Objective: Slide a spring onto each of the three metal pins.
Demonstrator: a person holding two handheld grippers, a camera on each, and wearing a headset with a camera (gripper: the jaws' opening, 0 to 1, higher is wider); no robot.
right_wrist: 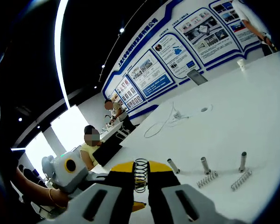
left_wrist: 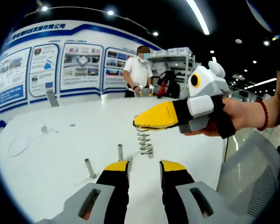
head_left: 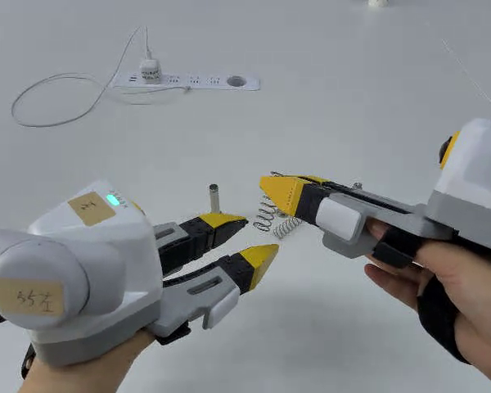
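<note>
**Head view.** Right gripper [head_left: 270, 188] reaching in from the right side of the white surface [head_left: 352, 98], yellow-tipped jaws clenched on the top end of a thin steel coil spring [head_left: 266, 214] hanging below them. Loose spring [head_left: 288, 228] lying on the surface just beside it. Short upright metal pin [head_left: 214, 198] just left of the held spring. Left gripper [head_left: 250, 239] toward the near edge, jaws parted and holding nothing, tips near the pin and both springs. Power strip [head_left: 188, 80] with white cable [head_left: 57, 90] toward the far edge.

**Left gripper view.** Held spring dangling upright straight ahead of the parted jaws; contact between its lower end and the surface impossible to tell. Two pins to its left.

**Right gripper view.** Held spring seen end-on, pinched between the two jaws. Three bare pins [right_wrist: 205, 165] in a row ahead and to the right, with two loose springs lying just in front of them.
</note>
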